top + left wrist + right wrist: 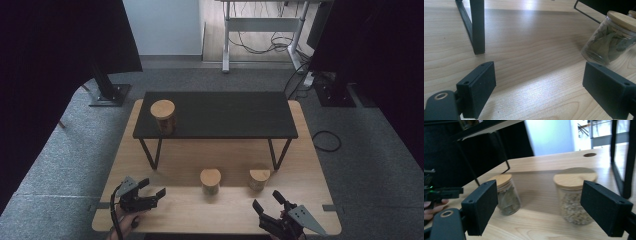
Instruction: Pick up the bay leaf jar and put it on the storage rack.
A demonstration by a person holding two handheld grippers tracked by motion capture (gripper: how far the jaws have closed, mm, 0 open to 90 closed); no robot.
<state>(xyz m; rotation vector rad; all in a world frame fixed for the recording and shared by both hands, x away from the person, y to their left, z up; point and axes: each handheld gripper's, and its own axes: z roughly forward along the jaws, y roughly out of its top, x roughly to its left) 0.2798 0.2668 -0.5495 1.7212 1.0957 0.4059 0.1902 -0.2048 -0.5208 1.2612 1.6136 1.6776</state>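
Two jars with wooden lids stand low in the middle of the high view: the leaf jar (210, 181) and, right of it, the grain jar (259, 179). A third jar (163, 116) sits upper left on the black shelf (215, 115). The left claw (151, 191) at lower left and the right claw (268, 202) at lower right both gape wide, empty, over the worktop (300, 165).
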